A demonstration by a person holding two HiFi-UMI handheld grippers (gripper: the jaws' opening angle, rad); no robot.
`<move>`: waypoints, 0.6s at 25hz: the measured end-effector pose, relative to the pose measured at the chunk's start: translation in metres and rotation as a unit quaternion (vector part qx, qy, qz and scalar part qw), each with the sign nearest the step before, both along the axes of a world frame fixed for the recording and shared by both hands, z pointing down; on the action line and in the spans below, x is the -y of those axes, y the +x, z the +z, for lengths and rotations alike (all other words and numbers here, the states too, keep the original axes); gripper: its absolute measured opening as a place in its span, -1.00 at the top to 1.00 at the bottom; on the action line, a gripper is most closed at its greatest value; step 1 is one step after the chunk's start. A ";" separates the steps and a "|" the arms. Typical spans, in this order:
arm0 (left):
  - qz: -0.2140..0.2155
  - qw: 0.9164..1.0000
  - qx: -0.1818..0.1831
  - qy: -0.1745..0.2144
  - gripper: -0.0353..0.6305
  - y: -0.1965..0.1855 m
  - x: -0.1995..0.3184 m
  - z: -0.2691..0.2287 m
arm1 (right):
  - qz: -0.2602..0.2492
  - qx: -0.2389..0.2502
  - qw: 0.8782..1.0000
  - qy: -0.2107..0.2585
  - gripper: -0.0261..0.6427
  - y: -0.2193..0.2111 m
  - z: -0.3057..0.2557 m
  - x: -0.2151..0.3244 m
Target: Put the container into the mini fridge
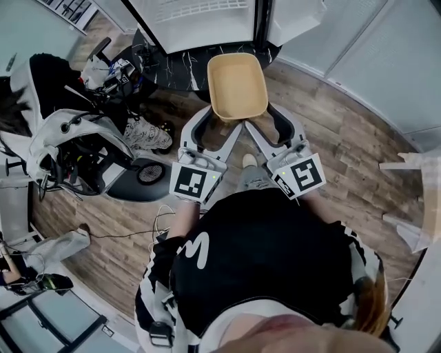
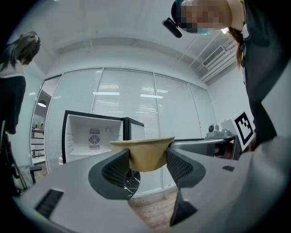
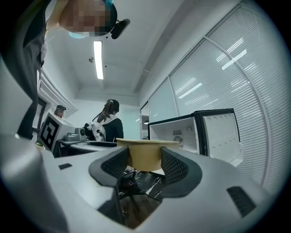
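Tan container (image 1: pixel 238 86); black, seemingly marbled surface (image 1: pixel 173 72)

wood plank floor (image 1: pixel 344 158), blind-covered glass walls (image 2: pixel 127 93), ceiling strip light (image 3: pixel 98 59).

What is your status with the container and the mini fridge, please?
Left tool and right tool both shut on the container. Mini fridge door open, container not yet inside. Path looks clear.

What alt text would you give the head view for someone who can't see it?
Seen from above, the left gripper and right gripper each clamp the near end of an empty tan container, held out toward an open mini fridge. A wooden floor lies below.
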State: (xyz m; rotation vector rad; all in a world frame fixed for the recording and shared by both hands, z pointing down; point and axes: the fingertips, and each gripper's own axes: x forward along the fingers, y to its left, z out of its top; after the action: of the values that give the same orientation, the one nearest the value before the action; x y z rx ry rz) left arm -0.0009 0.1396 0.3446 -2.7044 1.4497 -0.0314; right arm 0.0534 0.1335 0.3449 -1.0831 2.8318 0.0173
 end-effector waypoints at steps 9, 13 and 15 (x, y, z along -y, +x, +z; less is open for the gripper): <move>0.001 1.000 -0.002 0.004 0.12 -0.001 0.040 -0.006 | 0.001 0.000 1.000 0.005 0.23 -0.001 -0.006 0.040; 0.000 1.000 0.004 0.000 0.12 -0.002 0.059 -0.006 | 0.001 0.001 1.000 0.002 0.23 -0.001 -0.006 0.059; -0.008 1.000 0.016 -0.014 0.12 -0.007 0.068 -0.004 | -0.002 -0.001 1.000 -0.001 0.23 -0.005 -0.006 0.068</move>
State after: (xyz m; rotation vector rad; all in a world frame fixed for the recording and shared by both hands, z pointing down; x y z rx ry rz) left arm -0.0081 0.0714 0.3408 -2.7020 1.4728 -0.0950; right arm 0.0485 0.0651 0.3391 -1.0791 2.8355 0.0139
